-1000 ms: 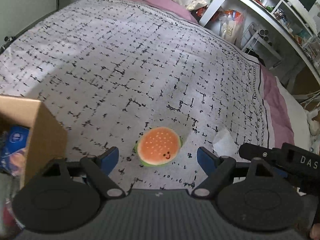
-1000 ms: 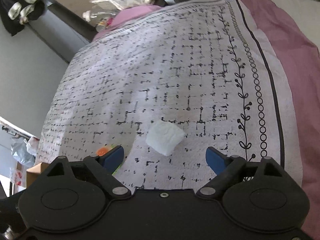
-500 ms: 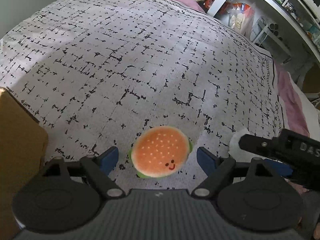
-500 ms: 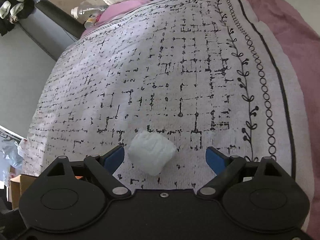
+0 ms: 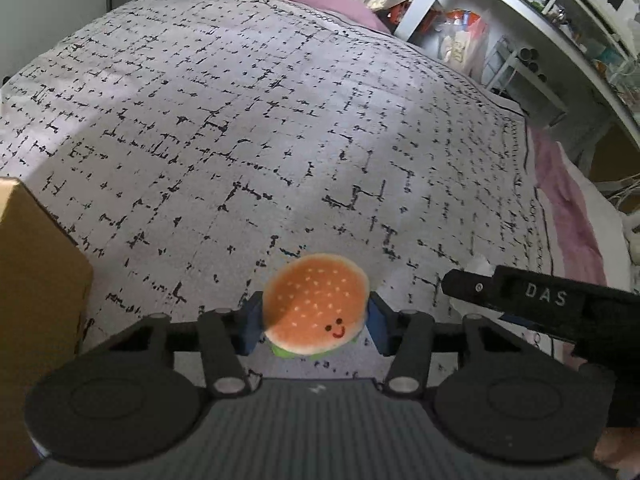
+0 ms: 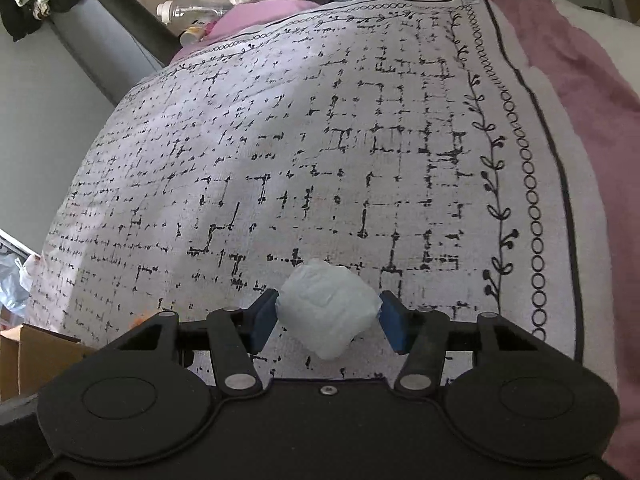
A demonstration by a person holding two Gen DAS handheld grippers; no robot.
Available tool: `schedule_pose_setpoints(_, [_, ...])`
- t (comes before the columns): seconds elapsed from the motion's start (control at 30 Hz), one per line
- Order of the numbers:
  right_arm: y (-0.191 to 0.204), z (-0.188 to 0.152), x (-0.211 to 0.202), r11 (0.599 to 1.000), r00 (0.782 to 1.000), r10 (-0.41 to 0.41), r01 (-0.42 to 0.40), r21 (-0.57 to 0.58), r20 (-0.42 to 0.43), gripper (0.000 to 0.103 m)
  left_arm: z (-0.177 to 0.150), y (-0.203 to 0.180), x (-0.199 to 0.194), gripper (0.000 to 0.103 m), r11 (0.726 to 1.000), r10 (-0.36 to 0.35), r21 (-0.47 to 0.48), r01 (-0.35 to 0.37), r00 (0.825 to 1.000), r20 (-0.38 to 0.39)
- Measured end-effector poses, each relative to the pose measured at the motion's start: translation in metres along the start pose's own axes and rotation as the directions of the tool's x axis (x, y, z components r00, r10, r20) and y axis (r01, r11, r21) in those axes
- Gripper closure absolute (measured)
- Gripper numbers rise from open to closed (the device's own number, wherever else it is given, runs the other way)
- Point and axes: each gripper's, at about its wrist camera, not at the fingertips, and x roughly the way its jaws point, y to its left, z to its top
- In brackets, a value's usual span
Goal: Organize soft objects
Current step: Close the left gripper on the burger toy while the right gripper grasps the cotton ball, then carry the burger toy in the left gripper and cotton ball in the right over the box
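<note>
A plush hamburger [image 5: 316,304] with a smiling face lies on the patterned bedspread [image 5: 280,140]. My left gripper [image 5: 314,322] is closing around it, and both blue pads [image 5: 252,326] touch its sides. In the right wrist view a white soft wad [image 6: 328,312] sits on the same bedspread [image 6: 320,140]. My right gripper [image 6: 328,318] is closing on it too, with its blue pads [image 6: 392,326] pressed against both flanks.
A brown cardboard box [image 5: 36,280] stands at the left, and its corner also shows in the right wrist view [image 6: 36,352]. The right tool's black housing [image 5: 540,298] reaches in beside the hamburger. Cluttered shelves [image 5: 500,52] line the far right, and a pink blanket [image 6: 592,120] borders the bedspread.
Both pairs of jaws have narrowed from wide open until their pads meet the hamburger and the white wad. Each toy now sits closer between the fingers.
</note>
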Motion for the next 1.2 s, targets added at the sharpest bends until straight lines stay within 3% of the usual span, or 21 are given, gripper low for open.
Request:
schedule_pose_setpoints(0.53, [0.024,-0.020,-0.045,0.996,1.000,-0.009,0.008,-0.091,-0.007,0.049,-0.026,0.013,-0.068,0.051,0.999,-0.034,0.023,0.034,0.999,-0.005])
schedule_pose_setpoints(0.67, [0.025,-0.027,-0.057,0.993,0.998,-0.057,0.055,-0.101,-0.014,0.049,-0.032,0.016,-0.084,0.051,0.999,-0.041,0.024,0.041,0.999,0.007])
schedule_pose_setpoints(1.2, [0.040,-0.035,-0.127,0.997,0.996,-0.005,0.012,-0.081,0.094,0.049,-0.035,0.026,-0.148,0.051,0.997,-0.049,0.070,0.043,0.995,0.090])
